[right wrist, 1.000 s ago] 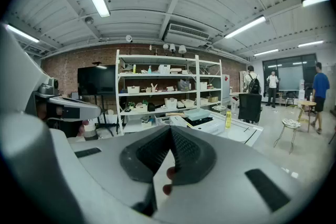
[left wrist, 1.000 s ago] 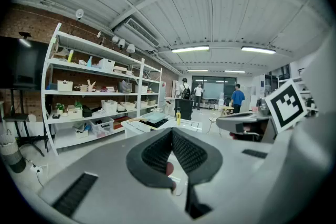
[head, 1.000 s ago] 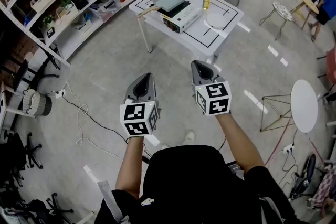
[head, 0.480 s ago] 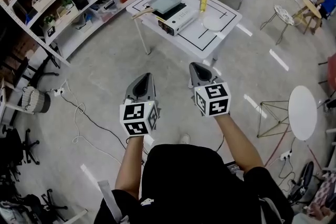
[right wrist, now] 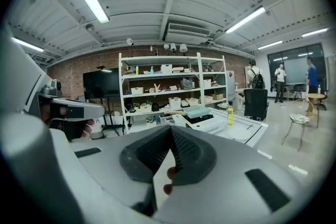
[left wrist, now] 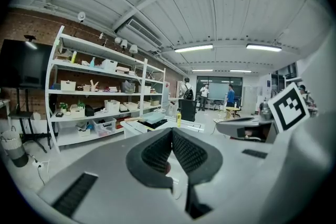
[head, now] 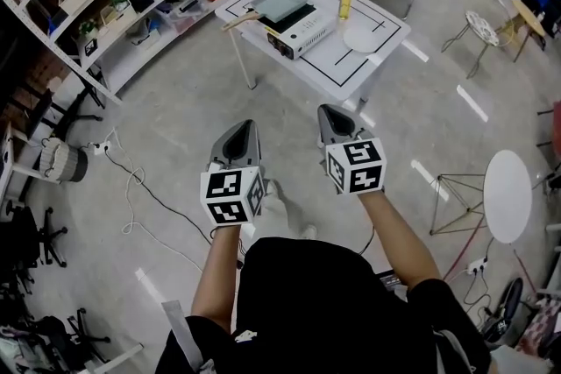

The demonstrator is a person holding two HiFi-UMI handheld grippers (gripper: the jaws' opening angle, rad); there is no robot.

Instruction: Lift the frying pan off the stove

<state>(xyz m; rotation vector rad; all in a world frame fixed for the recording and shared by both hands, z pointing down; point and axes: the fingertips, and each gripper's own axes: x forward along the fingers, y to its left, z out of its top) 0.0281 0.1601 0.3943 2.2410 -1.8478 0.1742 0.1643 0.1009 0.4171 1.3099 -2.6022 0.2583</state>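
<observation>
— Why are the left gripper (head: 245,129) and right gripper (head: 327,110) carried clenched, with nothing grasped?

— Nothing is within reach. The frying pan (head: 282,3) is seated on the stove (head: 307,31), on the table (head: 372,48) well ahead; an approach is judged necessary first.

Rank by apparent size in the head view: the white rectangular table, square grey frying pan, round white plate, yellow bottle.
1. white rectangular table
2. square grey frying pan
3. round white plate, somewhat smaller than the pan
4. yellow bottle, clearly smallest
</observation>
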